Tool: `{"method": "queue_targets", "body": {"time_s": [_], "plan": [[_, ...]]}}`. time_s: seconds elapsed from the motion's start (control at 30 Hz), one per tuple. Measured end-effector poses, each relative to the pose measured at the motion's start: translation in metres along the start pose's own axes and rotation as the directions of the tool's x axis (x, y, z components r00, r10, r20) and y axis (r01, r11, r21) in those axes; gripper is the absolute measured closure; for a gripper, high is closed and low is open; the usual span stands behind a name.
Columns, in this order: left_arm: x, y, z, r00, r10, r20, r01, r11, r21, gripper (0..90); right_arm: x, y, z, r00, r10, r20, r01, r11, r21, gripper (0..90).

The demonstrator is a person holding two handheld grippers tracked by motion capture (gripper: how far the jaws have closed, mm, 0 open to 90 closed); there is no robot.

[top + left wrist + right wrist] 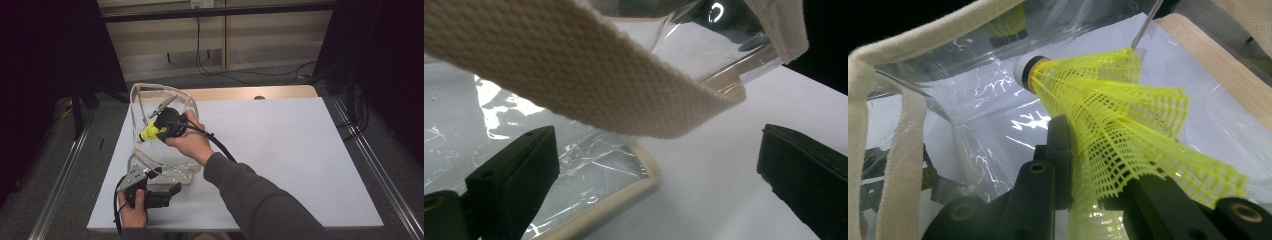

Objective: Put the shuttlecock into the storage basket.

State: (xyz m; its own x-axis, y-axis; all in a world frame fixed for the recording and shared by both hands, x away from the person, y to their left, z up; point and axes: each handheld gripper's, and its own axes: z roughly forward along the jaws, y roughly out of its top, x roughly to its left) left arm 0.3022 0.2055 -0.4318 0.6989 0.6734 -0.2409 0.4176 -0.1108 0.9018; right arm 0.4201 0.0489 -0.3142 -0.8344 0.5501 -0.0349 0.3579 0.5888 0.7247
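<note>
While we are working at the white bench (280,150), which is taking up most of the high view, the clear plastic bag (162,167) with cream webbing trim is standing open at centre left. Our right claw (159,129) is reaching into the bag's mouth, and we are gripping a yellow shuttlecock (1118,120) between its jaws; in the right gripper view its mesh skirt is fanning across the centre, white cork tip pointing to the upper middle. Our left claw (167,192), at lower left, is holding its jaws wide apart with nothing between them, just below a cream strap (589,75).
</note>
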Motion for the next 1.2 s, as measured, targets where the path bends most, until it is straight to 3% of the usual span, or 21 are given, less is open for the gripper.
{"method": "queue_targets", "body": {"time_s": [0.47,1.2], "plan": [[0.000,0.000,0.000,1.0000,0.000,-0.002,0.000,1.0000,-0.002,3.4,0.004,0.002,0.005,0.9996,0.027,-0.007,-0.027,1.000,-0.003,79.6],[0.000,0.000,-0.001,1.0000,-0.005,0.004,0.005,1.0000,-0.001,3.4,0.010,0.002,0.016,0.9997,0.024,-0.008,-0.024,1.000,0.017,79.4]]}}
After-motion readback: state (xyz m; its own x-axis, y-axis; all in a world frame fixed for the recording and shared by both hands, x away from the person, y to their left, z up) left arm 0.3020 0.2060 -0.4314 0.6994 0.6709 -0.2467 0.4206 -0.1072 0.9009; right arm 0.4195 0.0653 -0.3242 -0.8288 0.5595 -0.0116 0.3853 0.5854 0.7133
